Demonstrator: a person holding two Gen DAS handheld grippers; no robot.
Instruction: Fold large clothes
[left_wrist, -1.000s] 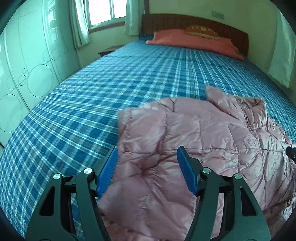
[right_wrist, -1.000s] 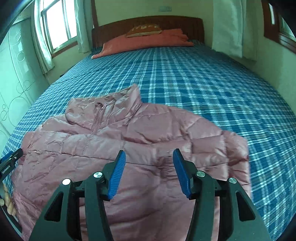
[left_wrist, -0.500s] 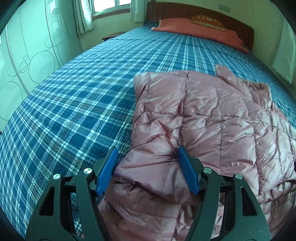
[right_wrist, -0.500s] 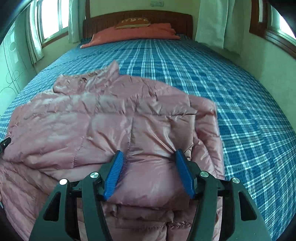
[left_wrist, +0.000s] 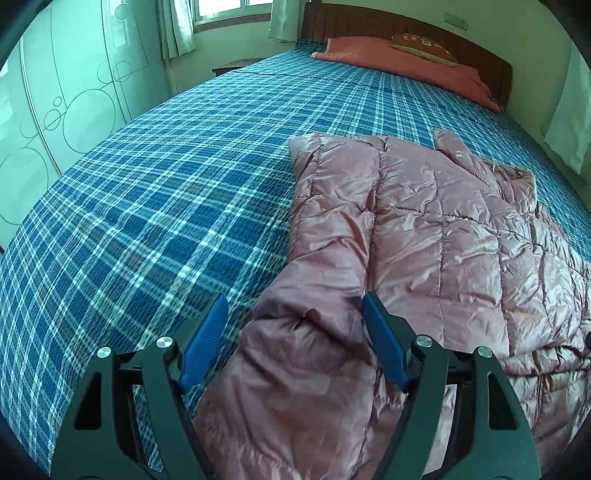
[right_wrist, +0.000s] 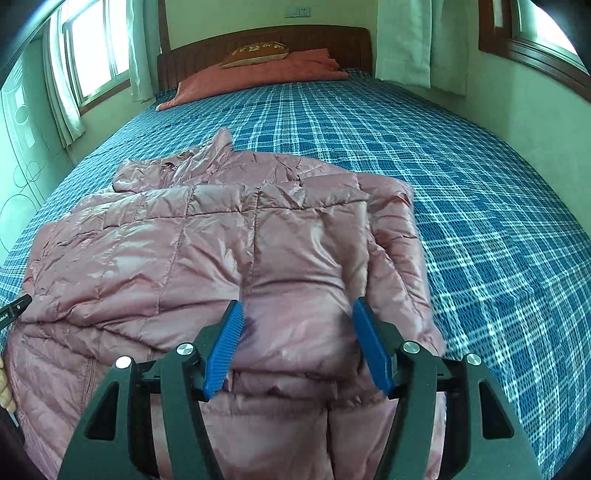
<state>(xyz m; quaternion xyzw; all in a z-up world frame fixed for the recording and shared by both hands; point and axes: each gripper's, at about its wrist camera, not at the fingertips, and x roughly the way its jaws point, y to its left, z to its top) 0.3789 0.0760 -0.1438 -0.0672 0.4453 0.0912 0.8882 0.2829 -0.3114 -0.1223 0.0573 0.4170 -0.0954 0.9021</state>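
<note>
Setting: home bedroom.

- Double bed under a blue plaid cover, filling most of the room.
- Dark wooden headboard at the far wall.
- Salmon pillow with a small brown cushion on top.
- Curtained windows, left and right.
- Pale wardrobe doors with circle patterns, left.
- Small bedside table, far left.

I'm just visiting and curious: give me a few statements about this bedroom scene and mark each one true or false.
1. The pink jacket lies on a blue checked bed. True.
2. Both tools are clamped shut. False: the left tool and right tool are open.
3. An orange blanket is at the headboard end. True.
4. The jacket hangs from the window. False: it rests on the bed.
</note>
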